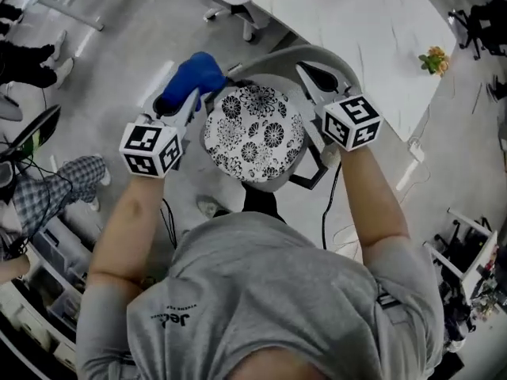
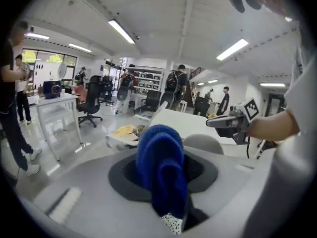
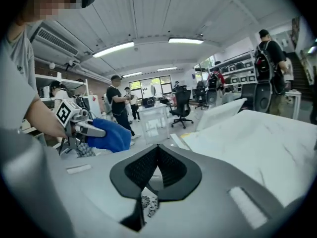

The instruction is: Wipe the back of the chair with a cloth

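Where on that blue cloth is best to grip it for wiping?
Probably at its gathered fold, from the loose-end side, as the left gripper does now: the blue cloth is doubled into a thick wad, so a rounded pad juts past the jaws for wiping.

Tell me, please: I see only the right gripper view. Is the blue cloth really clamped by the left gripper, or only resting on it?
Observer: Clamped. In the left gripper view the cloth sits between the jaws of the left gripper.
Operator: What is below my jaws?
Observer: The head view shows the patterned chair seat, between the left gripper and the right gripper.
Operator: Is the cloth at the place to wipe?
Observer: From above it sits at the left end of the curved grey chair back; whether they touch cannot be told.
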Action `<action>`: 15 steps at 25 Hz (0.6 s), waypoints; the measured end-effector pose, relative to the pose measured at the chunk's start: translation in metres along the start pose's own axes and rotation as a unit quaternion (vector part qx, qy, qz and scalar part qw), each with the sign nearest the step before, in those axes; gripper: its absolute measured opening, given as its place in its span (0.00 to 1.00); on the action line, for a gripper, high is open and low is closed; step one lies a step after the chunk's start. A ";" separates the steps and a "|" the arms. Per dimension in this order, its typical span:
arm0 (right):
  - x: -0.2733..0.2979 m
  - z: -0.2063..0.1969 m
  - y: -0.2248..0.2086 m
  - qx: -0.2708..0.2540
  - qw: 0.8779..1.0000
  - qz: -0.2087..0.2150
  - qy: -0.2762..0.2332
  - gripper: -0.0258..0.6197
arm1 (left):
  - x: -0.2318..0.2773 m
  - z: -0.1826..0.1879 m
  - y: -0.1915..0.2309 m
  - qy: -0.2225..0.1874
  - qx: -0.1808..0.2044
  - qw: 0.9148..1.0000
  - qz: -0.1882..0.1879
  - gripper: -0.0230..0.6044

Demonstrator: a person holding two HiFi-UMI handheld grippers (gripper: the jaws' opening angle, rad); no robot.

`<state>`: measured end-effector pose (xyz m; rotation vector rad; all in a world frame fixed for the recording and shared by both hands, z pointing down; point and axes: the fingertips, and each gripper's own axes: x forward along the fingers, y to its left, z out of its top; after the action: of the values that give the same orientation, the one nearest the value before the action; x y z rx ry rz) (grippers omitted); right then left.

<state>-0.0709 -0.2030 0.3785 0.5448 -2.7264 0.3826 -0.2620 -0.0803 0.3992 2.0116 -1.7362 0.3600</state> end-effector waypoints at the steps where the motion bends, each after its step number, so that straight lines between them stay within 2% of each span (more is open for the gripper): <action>1: -0.009 -0.005 -0.021 0.004 1.000 -0.018 -0.001 0.04 | 0.027 0.002 -0.014 0.007 0.012 1.000 -0.014 0.33; 5: -0.048 -0.024 -0.090 0.021 0.997 -0.079 -0.004 0.04 | 0.121 0.001 -0.065 0.036 0.058 0.996 -0.050 0.33; 8: -0.075 -0.043 -0.128 0.040 0.992 -0.117 -0.002 0.04 | 0.175 -0.012 -0.089 0.068 0.095 0.992 -0.048 0.33; 13: -0.110 -0.072 -0.161 0.072 0.986 -0.152 -0.004 0.04 | 0.238 -0.026 -0.121 0.108 0.124 0.985 -0.043 0.33; 15: -0.120 -0.081 -0.167 0.079 0.984 -0.159 -0.006 0.04 | 0.255 -0.026 -0.142 0.115 0.154 0.980 -0.056 0.33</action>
<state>0.1241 -0.2876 0.4396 1.0090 -2.5722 0.5130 -0.0765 -0.2727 0.5193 2.1649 -1.4904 0.8323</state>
